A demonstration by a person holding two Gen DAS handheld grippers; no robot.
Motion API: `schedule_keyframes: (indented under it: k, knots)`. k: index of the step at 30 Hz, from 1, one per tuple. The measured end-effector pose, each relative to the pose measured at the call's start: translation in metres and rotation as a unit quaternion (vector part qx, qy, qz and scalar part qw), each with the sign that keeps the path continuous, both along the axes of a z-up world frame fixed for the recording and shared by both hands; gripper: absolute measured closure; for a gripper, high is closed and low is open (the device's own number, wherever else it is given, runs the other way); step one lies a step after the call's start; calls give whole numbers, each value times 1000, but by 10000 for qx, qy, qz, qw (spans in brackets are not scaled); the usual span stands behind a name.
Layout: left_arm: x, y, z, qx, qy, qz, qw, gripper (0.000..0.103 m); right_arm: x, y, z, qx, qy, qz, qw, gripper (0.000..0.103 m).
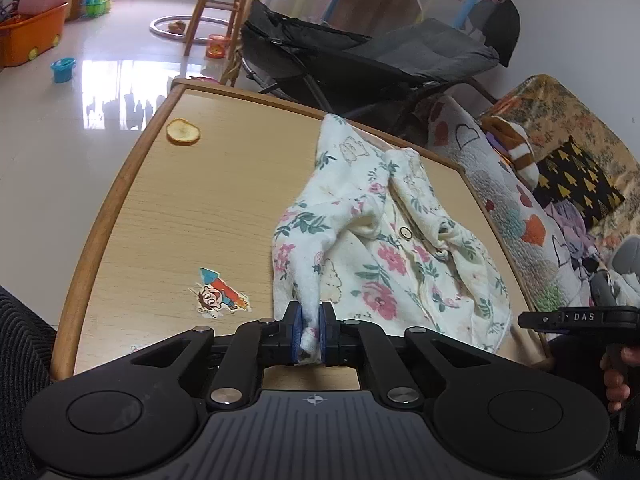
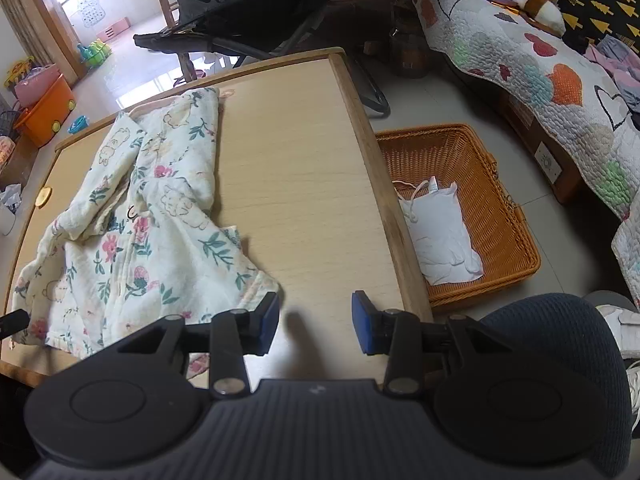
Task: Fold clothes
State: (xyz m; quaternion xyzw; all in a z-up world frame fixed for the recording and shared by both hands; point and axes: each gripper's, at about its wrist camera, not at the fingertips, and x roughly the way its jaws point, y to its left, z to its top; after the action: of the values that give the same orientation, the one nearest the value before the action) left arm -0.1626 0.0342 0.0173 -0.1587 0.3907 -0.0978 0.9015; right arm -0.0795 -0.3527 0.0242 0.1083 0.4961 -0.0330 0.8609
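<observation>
My left tongs [image 1: 310, 334] pinch the floral garment [image 1: 384, 232] at its six o'clock edge; my right tongs [image 2: 316, 322] gape empty over the table [image 2: 304, 184].

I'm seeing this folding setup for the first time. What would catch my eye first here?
The crumpled floral garment lying on the wooden table, with the left gripper shut on a bunched edge of it. The right gripper hangs open over bare tabletop beside the cloth. On the floor past the table's edge, a wicker basket holds a folded white garment.
</observation>
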Motion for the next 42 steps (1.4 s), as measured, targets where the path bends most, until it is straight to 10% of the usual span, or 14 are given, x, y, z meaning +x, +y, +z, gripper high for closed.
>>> schedule_keyframes:
  k: [24, 42]
  knots:
    - [-4, -38, 15, 149, 79, -1250, 9920, 98, -1, -5, -2, 85, 55, -138, 9999, 64]
    - [34, -98, -9, 734, 997, -2031, 9713, 93, -3, -5, 3, 495, -163, 128, 9986, 64]
